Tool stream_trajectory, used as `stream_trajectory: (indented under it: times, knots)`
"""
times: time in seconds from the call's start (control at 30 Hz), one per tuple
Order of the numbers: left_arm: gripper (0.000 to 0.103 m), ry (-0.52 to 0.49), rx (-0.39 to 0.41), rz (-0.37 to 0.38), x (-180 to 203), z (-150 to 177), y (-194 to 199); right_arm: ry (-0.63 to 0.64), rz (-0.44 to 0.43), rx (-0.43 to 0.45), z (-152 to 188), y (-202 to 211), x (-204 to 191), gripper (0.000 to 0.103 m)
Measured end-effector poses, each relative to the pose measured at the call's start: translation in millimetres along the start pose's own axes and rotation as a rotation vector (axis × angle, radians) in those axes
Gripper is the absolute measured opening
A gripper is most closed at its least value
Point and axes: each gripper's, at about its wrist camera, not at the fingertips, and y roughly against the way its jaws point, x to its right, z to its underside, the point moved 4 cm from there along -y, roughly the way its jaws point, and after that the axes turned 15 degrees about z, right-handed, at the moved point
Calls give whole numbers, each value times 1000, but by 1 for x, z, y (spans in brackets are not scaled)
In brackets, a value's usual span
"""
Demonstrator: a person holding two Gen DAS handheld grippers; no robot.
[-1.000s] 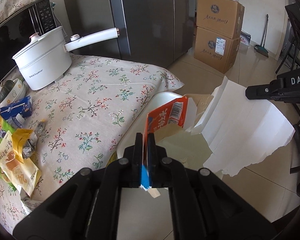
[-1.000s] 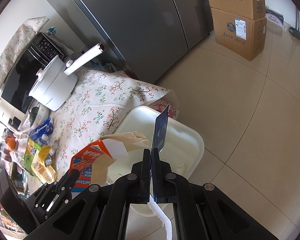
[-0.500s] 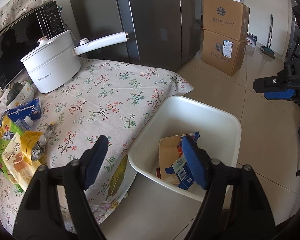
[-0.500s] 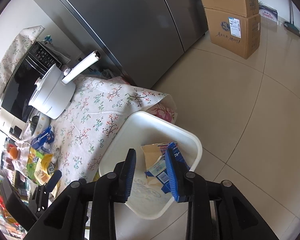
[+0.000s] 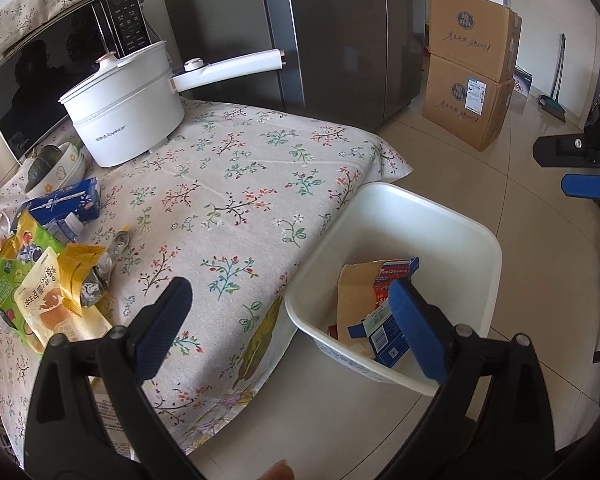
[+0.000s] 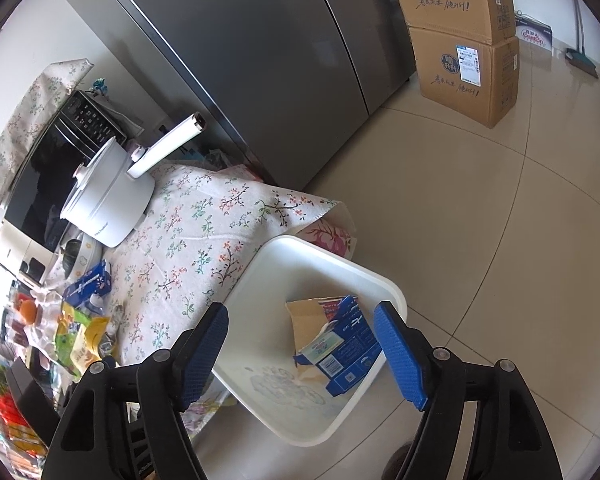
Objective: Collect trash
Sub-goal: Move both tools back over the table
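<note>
A white plastic bin [image 5: 488,240] [image 6: 312,252] stands on the floor beside the table. Torn cardboard cartons [image 5: 374,308] [image 6: 336,344], brown, red and blue, lie inside it. My left gripper [image 5: 288,320] is open and empty, above the table edge and the bin. My right gripper [image 6: 300,348] is open and empty, over the bin. The right gripper also shows at the right of the left wrist view [image 5: 580,168]. Snack wrappers [image 5: 48,292] [image 6: 80,336] and a blue carton [image 5: 68,202] [image 6: 90,284] lie on the floral tablecloth [image 5: 236,184].
A white electric pot [image 5: 128,108] with a long handle stands at the table's back, before a microwave [image 5: 40,76]. A bowl [image 5: 56,168] sits beside it. A grey fridge [image 6: 260,60] and stacked cardboard boxes [image 5: 468,76] stand behind on the tiled floor.
Both grippers were shut on torn carton pieces over the bin a second ago. Both opened, the pieces dropped into the bin, and the jaws have spread wider since.
</note>
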Motion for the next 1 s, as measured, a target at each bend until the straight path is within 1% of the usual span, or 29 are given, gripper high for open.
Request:
stream_trajectory:
  times: [0.27, 0.47, 0.67, 0.87, 1.0]
  knots:
    - [99, 49, 3, -44, -37, 6, 13, 45, -8, 2, 2, -5, -27, 81]
    - [99, 122, 8, -90, -80, 12, 31, 79, -21, -2, 4, -10, -54, 82]
    - [99, 205, -4, -125, -122, 27, 51, 117, -42, -2, 8, -11, -82, 82]
    - [99, 271, -37, -129, -150, 50, 67, 157, -74, -2, 17, -9, -111, 82]
    - [99, 350, -94, -76, -165, 73, 70, 187, -90, -6, 26, -7, -129, 82]
